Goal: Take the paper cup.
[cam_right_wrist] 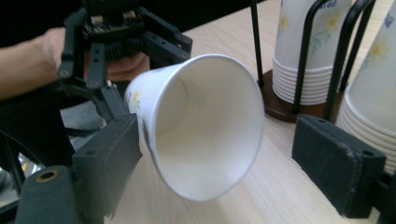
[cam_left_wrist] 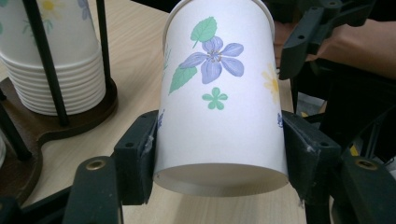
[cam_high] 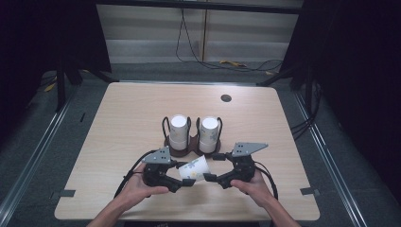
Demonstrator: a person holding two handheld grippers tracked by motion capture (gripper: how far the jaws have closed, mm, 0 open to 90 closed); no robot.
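High view: two stacks of paper cups (cam_high: 178, 130) stand in one dark holder (cam_high: 187, 147) mid-table, one loose cup (cam_high: 195, 169) lying between the left gripper (cam_high: 187, 181) and right gripper (cam_high: 211, 166). Left gripper view: both jaws pressed on the flowered cup's sides near its base — clamped. Right gripper view: jaws spread wide, the cup's open mouth between them — one jaw touching, the other clear.

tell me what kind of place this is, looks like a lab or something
Probably a recording lab or studio: a lone wooden table ringed by black curtains, loose cables on the floor, hand-held grippers working paper cups.

Pale wood table (cam_high: 123, 113) on grey floor (cam_high: 28, 156), black drapes (cam_high: 42, 33) either side (cables (cam_high: 189, 42) along the light back wall (cam_high: 151, 28)).
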